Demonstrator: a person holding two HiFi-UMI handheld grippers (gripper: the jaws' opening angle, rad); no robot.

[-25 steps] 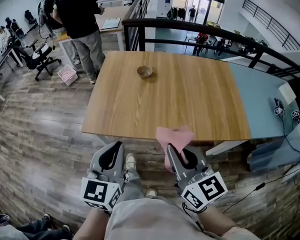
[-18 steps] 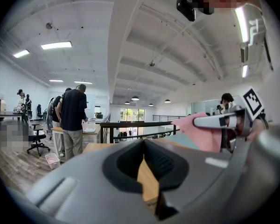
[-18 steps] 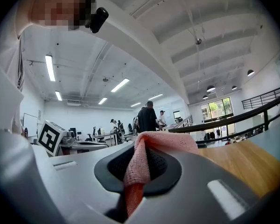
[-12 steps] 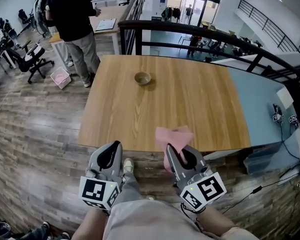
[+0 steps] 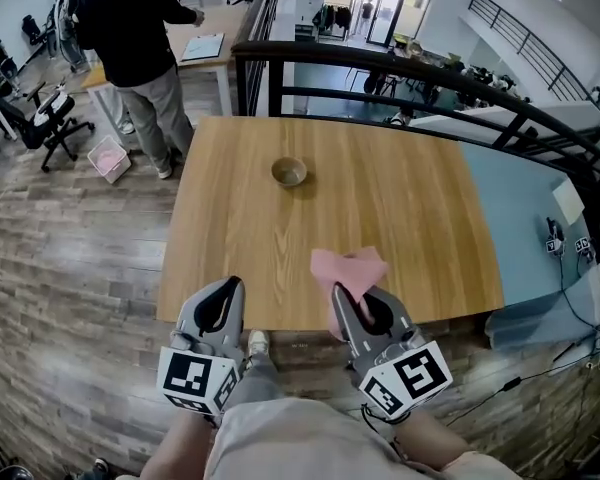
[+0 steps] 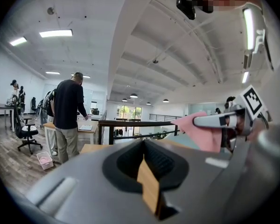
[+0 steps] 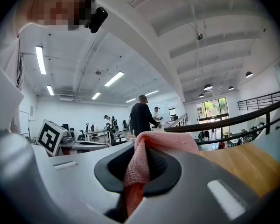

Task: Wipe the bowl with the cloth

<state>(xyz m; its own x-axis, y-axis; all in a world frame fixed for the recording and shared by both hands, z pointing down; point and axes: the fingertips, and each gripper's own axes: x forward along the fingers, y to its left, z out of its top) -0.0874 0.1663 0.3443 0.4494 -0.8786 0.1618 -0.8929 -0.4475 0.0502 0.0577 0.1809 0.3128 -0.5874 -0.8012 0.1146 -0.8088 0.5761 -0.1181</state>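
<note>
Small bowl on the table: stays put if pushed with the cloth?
Probably not: the small round tan bowl sits alone on the smooth wooden table, so it likely slides. It looks low and wide, so tipping seems unlikely. Empty left gripper could steady it.

The bowl (image 5: 289, 172) — its inside too small to tell.

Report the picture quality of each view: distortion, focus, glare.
Head view: fisheye bows the edges of the light wooden table and the black railing; light is even, and the small round tan bowl is sharp. Left gripper view: black circular vignette, near foreground soft, white ceiling light panel blown out. Right gripper view: same vignette, pink knitted cloth soft at its near end, long ceiling light strip glaring.
</note>
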